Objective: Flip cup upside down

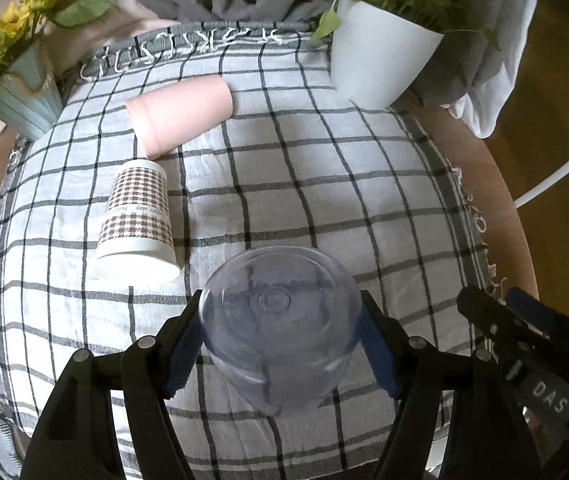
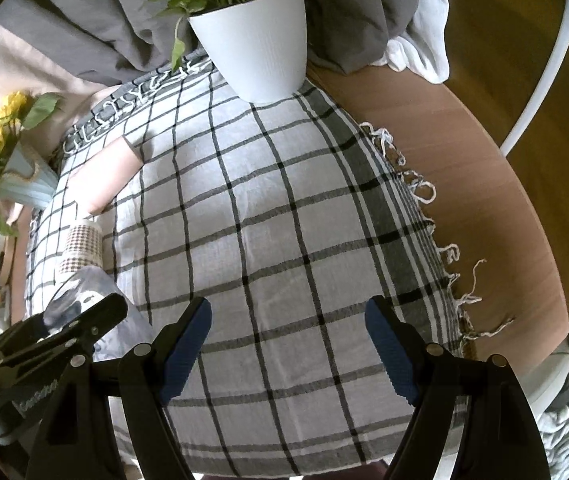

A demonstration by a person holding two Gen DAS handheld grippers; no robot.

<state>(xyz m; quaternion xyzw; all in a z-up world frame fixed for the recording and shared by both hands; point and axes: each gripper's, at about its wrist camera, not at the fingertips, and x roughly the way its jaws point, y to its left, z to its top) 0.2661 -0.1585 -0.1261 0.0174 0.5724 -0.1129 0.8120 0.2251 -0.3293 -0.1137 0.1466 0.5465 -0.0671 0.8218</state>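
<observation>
Clear plastic cup (image 1: 280,332) held base-forward above the checked cloth (image 1: 304,184)

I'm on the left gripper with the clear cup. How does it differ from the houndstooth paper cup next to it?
The clear cup is see-through bluish plastic; the houndstooth paper cup is opaque, brown-and-white with lettering. The clear cup sits between the left gripper fingers, base toward the camera; the paper cup stands free on the checked cloth, rim down. Both taper.
</observation>
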